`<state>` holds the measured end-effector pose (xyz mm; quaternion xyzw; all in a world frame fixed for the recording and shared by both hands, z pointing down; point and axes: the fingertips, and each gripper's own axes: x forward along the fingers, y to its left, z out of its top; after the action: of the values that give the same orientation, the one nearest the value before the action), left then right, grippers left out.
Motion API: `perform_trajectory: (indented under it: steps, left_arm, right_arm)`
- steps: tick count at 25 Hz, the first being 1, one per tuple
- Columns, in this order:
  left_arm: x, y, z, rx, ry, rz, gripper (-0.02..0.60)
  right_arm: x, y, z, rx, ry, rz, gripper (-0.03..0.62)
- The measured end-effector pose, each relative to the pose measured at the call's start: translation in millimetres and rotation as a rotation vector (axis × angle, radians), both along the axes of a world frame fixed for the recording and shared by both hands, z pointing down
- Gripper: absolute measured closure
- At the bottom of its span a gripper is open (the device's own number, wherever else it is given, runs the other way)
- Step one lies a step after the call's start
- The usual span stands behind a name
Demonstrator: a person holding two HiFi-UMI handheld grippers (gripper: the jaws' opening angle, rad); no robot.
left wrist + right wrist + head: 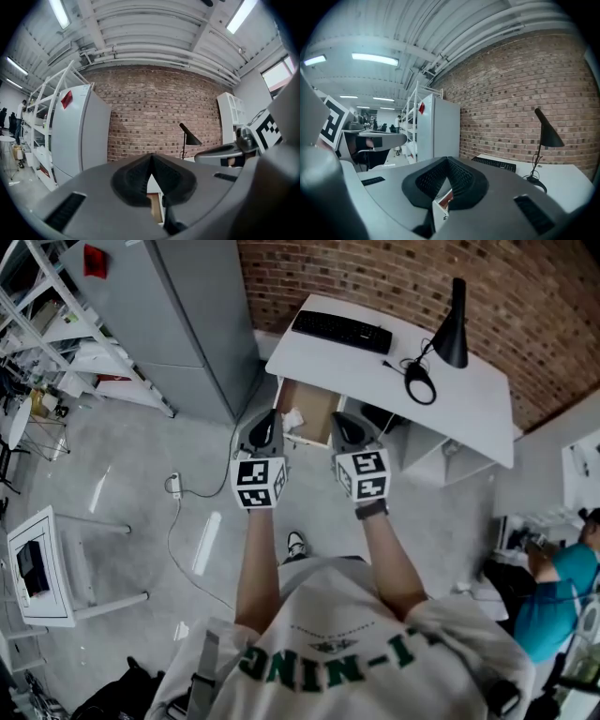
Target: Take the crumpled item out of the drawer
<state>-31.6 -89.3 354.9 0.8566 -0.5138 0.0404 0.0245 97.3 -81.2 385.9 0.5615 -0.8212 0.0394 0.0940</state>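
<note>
In the head view a wooden drawer [317, 409] stands pulled out from under the white desk [394, 381]. A small white crumpled item [292, 418] lies at the drawer's left side. My left gripper [265, 427] hovers just in front of the drawer's left corner, close to the item. My right gripper [345, 427] hovers by the drawer's right front corner. Both are raised and apart from the drawer. In the left gripper view the left gripper [151, 157] has its ribbed pads together with nothing between them. In the right gripper view the right gripper [448, 161] is shut and empty too.
On the desk are a black keyboard [340, 331] and a black lamp [450, 334]. A tall grey cabinet [187, 324] stands left of the desk. A cable and plug [175, 486] lie on the floor. A person in teal [562, 587] sits at the far right.
</note>
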Motion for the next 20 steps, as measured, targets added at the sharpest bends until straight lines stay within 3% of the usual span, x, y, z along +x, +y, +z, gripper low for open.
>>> perform_trajectory:
  steps: [6, 20]
  left_arm:
    - [-17.4, -35.3, 58.0, -0.111, 0.084, 0.026, 0.586]
    - [-23.3, -149.7, 169.2, -0.328, 0.03, -0.024, 0.586]
  right_arm:
    - [-27.9, -30.1, 55.5, -0.12, 0.036, -0.006, 0.588]
    - [-43.9, -154.9, 180.8, -0.384, 0.047, -0.116, 0.586]
